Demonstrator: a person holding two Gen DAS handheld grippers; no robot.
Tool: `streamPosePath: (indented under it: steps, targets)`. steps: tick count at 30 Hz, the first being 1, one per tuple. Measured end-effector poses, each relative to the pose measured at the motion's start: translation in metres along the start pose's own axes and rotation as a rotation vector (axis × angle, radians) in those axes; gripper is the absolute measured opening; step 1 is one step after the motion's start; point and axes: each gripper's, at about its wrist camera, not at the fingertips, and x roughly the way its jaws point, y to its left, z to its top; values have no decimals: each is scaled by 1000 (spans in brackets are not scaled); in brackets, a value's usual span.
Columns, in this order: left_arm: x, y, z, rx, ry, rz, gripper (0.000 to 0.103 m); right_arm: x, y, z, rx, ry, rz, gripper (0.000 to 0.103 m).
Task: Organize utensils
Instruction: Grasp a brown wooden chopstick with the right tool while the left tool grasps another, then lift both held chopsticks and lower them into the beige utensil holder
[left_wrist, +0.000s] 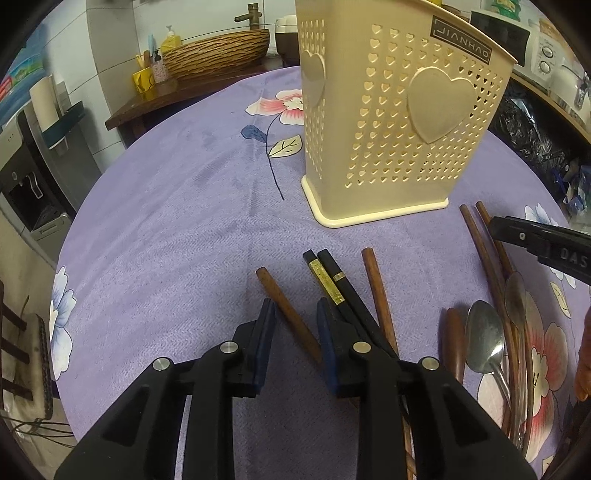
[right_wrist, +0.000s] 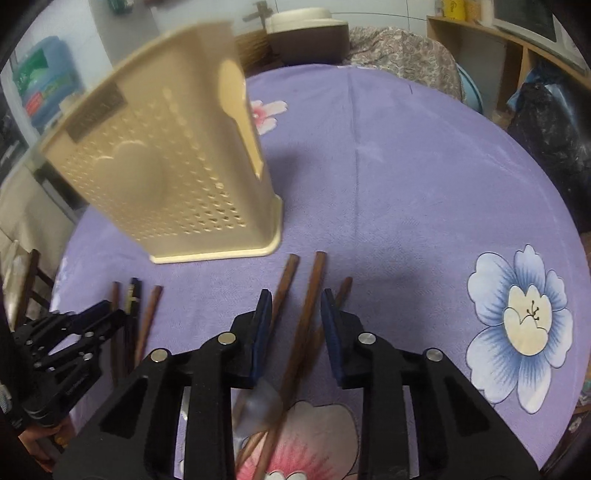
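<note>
Purple cloth with big printed flowers covers the round table (left_wrist: 177, 206), and its curved edge drops away on the left and far sides. Much open cloth lies left of the cream plastic utensil holder (left_wrist: 391, 122), which stands upright at the far middle, full of small heart-shaped holes.

The left gripper (left_wrist: 295, 314) hangs low over the near cloth with its fingers (left_wrist: 266, 332) apart. A brown wooden chopstick (left_wrist: 288, 314) lies on the cloth between them. Two black chopsticks (left_wrist: 340, 291) with gold bands lie just right of it, running under the right-hand finger. Another brown chopstick (left_wrist: 380, 295) lies beside those.

Further right, two metal spoons (left_wrist: 487, 339) rest among more long brown chopsticks (left_wrist: 480, 236) over a pink flower.

The right gripper (right_wrist: 295, 306) also has its fingers (right_wrist: 334, 332) apart. Brown chopsticks (right_wrist: 310, 295) lie on the cloth under the gap, none of them squeezed. A spoon bowl (right_wrist: 258, 402) below is blurry. The holder (right_wrist: 177, 166) is blurry in this view too, so its holes are hard to make out.

Around the table are a woven basin (left_wrist: 218, 51) with a tap, a yellow cup (left_wrist: 143, 79), a water dispenser (left_wrist: 26, 177) on the left, and dark bags (right_wrist: 550, 147) on the right. The chopsticks' near ends are hidden under the grippers.
</note>
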Motion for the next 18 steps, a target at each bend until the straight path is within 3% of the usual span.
streamPosePath:
  steps: [3, 10, 18]
  targets:
    - [1, 4, 1, -8, 2, -18, 23, 4, 1, 2, 4, 19, 41, 24]
    - [3, 12, 7, -40, 19, -54, 22, 16, -1, 7, -10, 59, 4, 21]
    - [8, 0, 13, 0, 28, 15, 17, 23, -4, 10, -27, 59, -44, 12]
